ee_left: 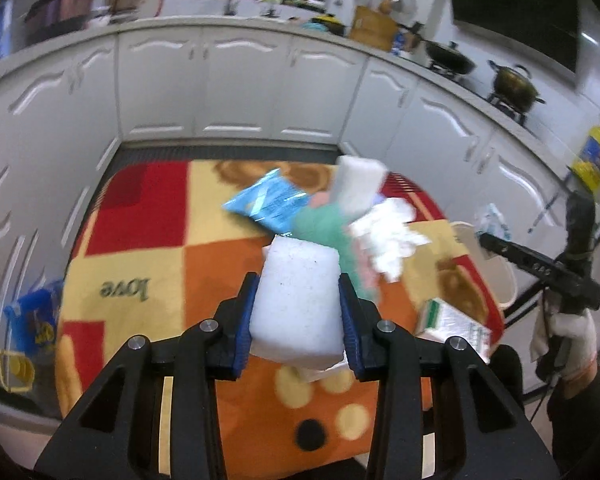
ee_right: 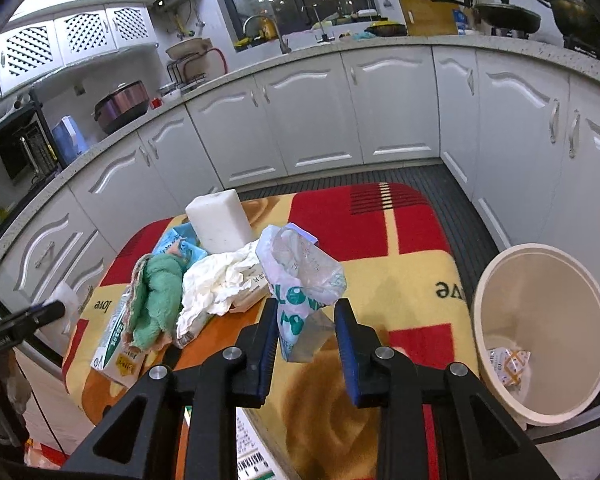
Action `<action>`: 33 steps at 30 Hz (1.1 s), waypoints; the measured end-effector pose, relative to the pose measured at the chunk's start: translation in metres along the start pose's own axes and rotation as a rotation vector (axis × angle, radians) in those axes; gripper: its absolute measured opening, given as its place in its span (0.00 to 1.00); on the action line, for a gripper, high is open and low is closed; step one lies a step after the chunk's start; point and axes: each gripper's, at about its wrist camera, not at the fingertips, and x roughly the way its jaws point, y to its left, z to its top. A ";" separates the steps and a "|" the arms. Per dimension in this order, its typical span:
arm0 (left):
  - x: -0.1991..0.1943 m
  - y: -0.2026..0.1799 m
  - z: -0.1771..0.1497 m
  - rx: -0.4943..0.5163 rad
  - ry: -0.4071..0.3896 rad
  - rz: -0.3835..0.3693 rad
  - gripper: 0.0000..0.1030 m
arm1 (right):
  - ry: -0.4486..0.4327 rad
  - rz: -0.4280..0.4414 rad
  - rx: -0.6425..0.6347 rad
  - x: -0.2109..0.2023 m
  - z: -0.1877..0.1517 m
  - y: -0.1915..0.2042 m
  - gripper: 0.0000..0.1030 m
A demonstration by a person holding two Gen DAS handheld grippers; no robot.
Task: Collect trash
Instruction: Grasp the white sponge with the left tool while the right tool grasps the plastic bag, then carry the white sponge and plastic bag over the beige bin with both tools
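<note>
White foam block (ee_left: 296, 304) beside rubbish heap (ee_left: 340, 216)

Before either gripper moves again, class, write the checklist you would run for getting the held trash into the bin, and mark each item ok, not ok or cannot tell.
1. Left gripper clamps the white foam block: ok.
2. Right gripper shut on the plastic bag: not ok, jaws apart.
3. Bag lifted off the table: cannot tell.
4. Bin upright, mouth open: ok.
5. Room inside bin: ok, one wrapper only.
6. Table cleared: not ok, green cloth and tissue remain.
</note>
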 end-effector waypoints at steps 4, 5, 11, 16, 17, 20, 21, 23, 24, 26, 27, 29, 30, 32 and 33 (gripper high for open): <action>0.008 -0.032 0.007 0.063 0.002 -0.024 0.34 | -0.014 -0.018 -0.002 -0.011 -0.005 -0.005 0.26; 0.012 -0.044 0.009 0.085 0.002 -0.037 0.34 | -0.017 -0.022 -0.002 -0.013 -0.006 -0.007 0.26; 0.027 -0.090 0.011 0.154 -0.004 -0.072 0.34 | -0.029 -0.039 0.019 -0.027 -0.014 -0.018 0.26; 0.039 -0.121 0.013 0.200 -0.005 -0.086 0.34 | -0.044 -0.055 0.034 -0.039 -0.018 -0.028 0.26; 0.041 -0.125 0.013 0.205 -0.004 -0.089 0.34 | -0.046 -0.059 0.036 -0.040 -0.019 -0.029 0.26; 0.047 -0.137 0.014 0.213 0.001 -0.095 0.34 | -0.051 -0.068 0.052 -0.045 -0.020 -0.037 0.26; 0.049 -0.140 0.014 0.215 0.003 -0.095 0.34 | -0.052 -0.071 0.058 -0.046 -0.021 -0.040 0.26; 0.055 -0.147 0.015 0.218 0.011 -0.096 0.34 | -0.053 -0.077 0.066 -0.049 -0.023 -0.046 0.26; 0.057 -0.149 0.015 0.220 0.014 -0.096 0.34 | -0.054 -0.080 0.070 -0.050 -0.024 -0.048 0.26; 0.063 -0.157 0.016 0.226 0.019 -0.098 0.34 | -0.056 -0.087 0.078 -0.054 -0.025 -0.052 0.26; 0.066 -0.161 0.016 0.229 0.021 -0.100 0.34 | -0.056 -0.090 0.081 -0.055 -0.025 -0.055 0.26; 0.070 -0.168 0.017 0.238 0.023 -0.105 0.34 | -0.059 -0.099 0.088 -0.057 -0.026 -0.060 0.26; 0.071 -0.172 0.017 0.243 0.023 -0.106 0.34 | -0.059 -0.104 0.091 -0.058 -0.026 -0.063 0.26; 0.075 -0.181 0.018 0.257 0.022 -0.106 0.34 | -0.059 -0.114 0.100 -0.060 -0.027 -0.068 0.26; 0.077 -0.184 0.018 0.263 0.023 -0.107 0.34 | -0.059 -0.117 0.104 -0.061 -0.027 -0.071 0.26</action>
